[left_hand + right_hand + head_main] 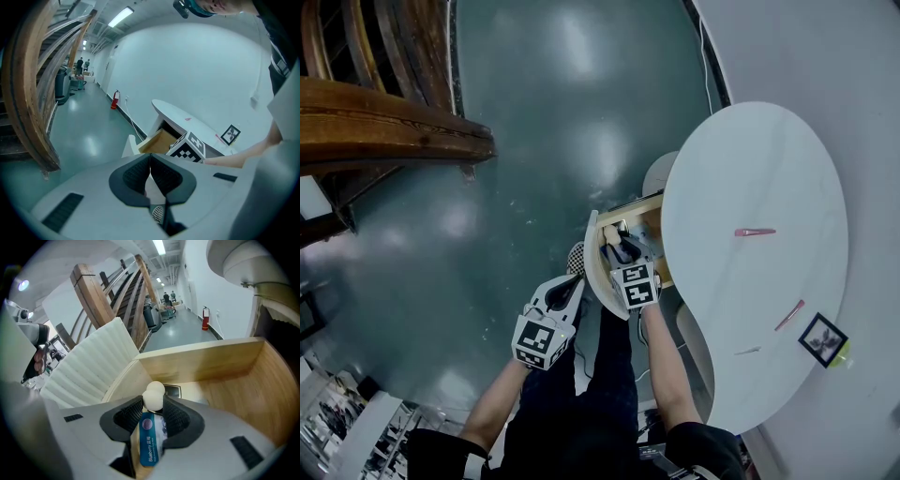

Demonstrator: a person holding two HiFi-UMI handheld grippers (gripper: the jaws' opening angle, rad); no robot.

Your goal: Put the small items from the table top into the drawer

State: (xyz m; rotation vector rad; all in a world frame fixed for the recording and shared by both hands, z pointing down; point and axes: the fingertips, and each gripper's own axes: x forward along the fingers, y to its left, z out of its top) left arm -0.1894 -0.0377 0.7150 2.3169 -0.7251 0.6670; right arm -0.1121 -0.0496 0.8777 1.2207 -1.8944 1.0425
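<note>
Closest to me is my left gripper (150,158), its fingers (136,176) pressed together with nothing between them. It hangs to the left of the ribbed white drawer front (592,267), over the green floor (534,141), tilted gently downward with my forearm straight behind it.

Next along, my right gripper (153,404) points steeply down into the open wooden drawer (225,394). Its fingers (178,420) stand partly apart, clamped across a slim blue packet marked Blueberry (149,444). Two white round knobs (153,395) show at the fingertips – part of the packet or lying beyond it, I cannot tell. A small dark-framed thing (171,391) already lies on the drawer floor just past them.

I judge the packet to be light, thin and a little slick, more likely to crumple than to break. The flat faces at mid-length, where I have it, suit it best, and a mild squeeze should do.

Further right, on the white desk (759,169), a short pink piece (755,232), a longer pink stick (789,315) and a pale sliver (748,352) wait well apart – all thin and low, best pinched across their width. A small picture frame (823,339) sits at the far edge.
</note>
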